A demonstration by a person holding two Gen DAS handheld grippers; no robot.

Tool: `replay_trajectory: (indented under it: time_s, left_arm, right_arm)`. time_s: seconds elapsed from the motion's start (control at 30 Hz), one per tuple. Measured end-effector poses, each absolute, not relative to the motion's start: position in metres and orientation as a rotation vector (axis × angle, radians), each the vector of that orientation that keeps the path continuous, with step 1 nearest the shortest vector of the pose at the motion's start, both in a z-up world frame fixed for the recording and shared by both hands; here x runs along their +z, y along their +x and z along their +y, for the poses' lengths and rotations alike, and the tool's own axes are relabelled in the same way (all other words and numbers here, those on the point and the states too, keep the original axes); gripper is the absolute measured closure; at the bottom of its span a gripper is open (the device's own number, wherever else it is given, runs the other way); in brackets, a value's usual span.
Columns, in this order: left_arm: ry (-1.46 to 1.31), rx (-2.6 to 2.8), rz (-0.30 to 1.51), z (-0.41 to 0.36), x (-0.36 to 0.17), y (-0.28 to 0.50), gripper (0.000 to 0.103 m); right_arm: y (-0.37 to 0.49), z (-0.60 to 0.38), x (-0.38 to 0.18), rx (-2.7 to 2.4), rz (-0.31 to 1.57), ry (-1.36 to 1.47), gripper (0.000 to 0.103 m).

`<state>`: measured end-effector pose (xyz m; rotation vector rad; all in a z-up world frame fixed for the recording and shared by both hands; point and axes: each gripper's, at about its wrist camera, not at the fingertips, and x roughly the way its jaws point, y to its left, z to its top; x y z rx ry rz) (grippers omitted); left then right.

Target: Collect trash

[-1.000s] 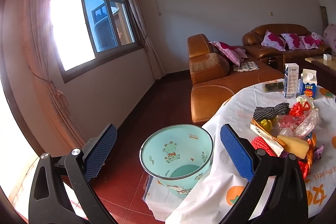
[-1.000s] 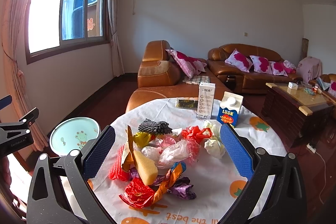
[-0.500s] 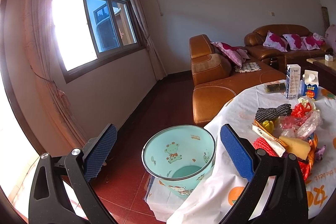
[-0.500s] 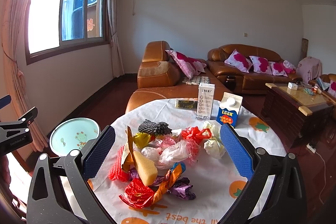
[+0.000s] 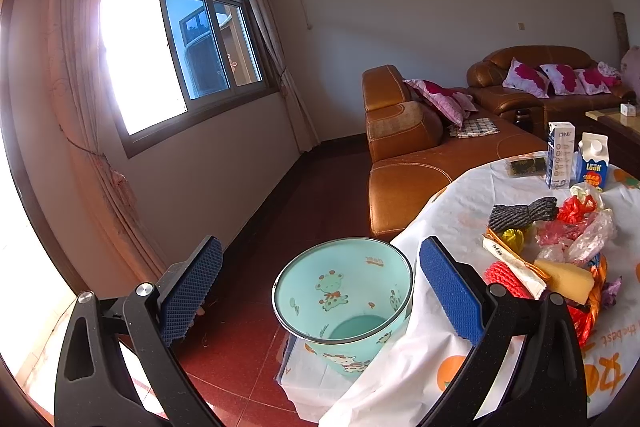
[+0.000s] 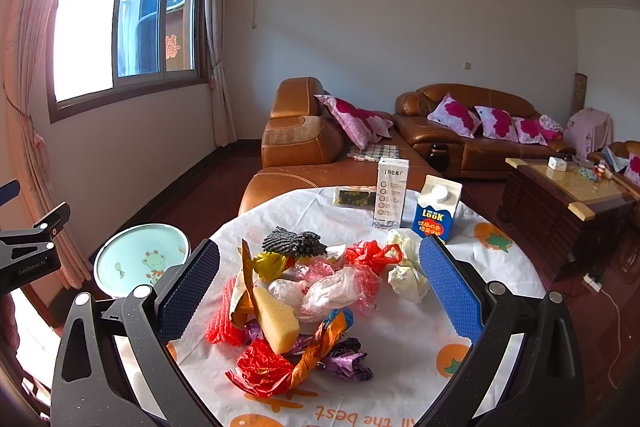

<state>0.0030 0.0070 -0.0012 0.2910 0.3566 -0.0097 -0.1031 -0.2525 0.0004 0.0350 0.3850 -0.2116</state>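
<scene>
Beneath my left gripper (image 5: pixel 320 291), jaws spread wide and holding nothing, the mint-green cartoon-printed plastic bin (image 5: pixel 344 303) is sitting on the floor against the round white-clothed table (image 6: pixel 420 327). My right gripper (image 6: pixel 320 287), equally wide, is hovering over the heap of crumpled wrappers and bags (image 6: pixel 304 303); the bin lies at its nine o'clock.

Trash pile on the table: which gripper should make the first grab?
Right, probably. The right gripper is open and faces the trash pile head-on, framing it between its fingers. The left gripper, also open, points at the teal bin, with the pile off to its side.
</scene>
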Motion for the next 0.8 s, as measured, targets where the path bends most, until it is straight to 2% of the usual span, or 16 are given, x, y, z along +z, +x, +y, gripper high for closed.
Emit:
replay_trajectory:
  time_s: [0.8]
  left_arm:
    - [0.287,0.001,0.362,0.0112,-0.0024,0.0071,0.006]
  right_arm:
    - [-0.1028,-0.2550,0.0009,-0.213,0.390,0.037,0.005]
